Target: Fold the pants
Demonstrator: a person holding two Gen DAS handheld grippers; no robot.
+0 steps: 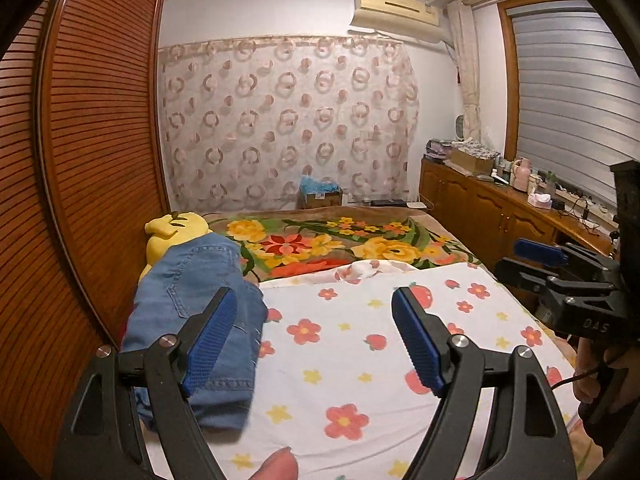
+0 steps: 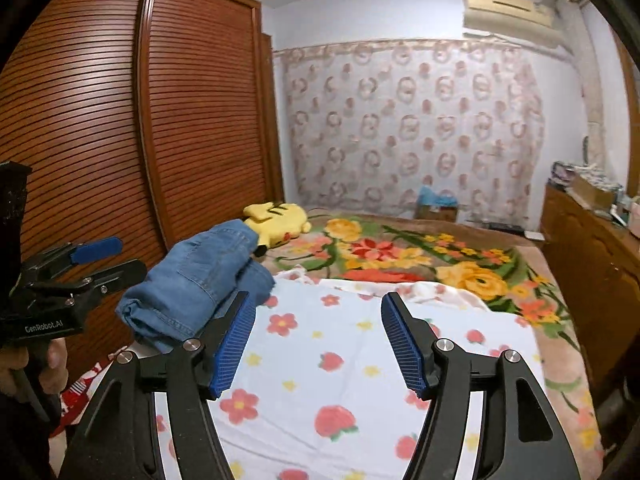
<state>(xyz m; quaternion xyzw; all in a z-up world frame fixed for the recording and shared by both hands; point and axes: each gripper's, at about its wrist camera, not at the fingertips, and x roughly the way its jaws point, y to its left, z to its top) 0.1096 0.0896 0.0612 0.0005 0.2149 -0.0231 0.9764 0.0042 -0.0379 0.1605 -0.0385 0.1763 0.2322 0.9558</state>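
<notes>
The left gripper [image 1: 312, 308] has its blue-padded fingers [image 1: 212, 334] spread wide with nothing between them, hovering over the flowered sheet [image 1: 360, 360]; its left finger overlaps the denim in that view, though contact cannot be judged; the right gripper [image 2: 318, 312] likewise holds its fingers [image 2: 404, 344] wide apart and empty above the same sheet; each gripper shows in the other's camera from the side, where "GenRobot.AI" reads on the left gripper's body in the right wrist view, and only "DAS" can be made out on the right gripper's body in the left wrist view; the pants [image 1: 192, 312], blue denim, lie folded in a thick bundle at the left edge of the bed [image 1: 460, 248], just beside the wooden louvered wardrobe [image 1: 80, 160]; the sheet to the right of them lies open and flat between the two grippers; behind the pants a yellow plush toy [image 2: 276, 220] lies against their far end; farther on, a floral blanket [image 2: 420, 256] covers the bed up to the patterned curtain [image 2: 408, 128]; a wooden cabinet [image 1: 480, 204] with clutter on top runs along the right side of the bed; an air conditioner [image 1: 396, 10] hangs high on the far wall.
</notes>
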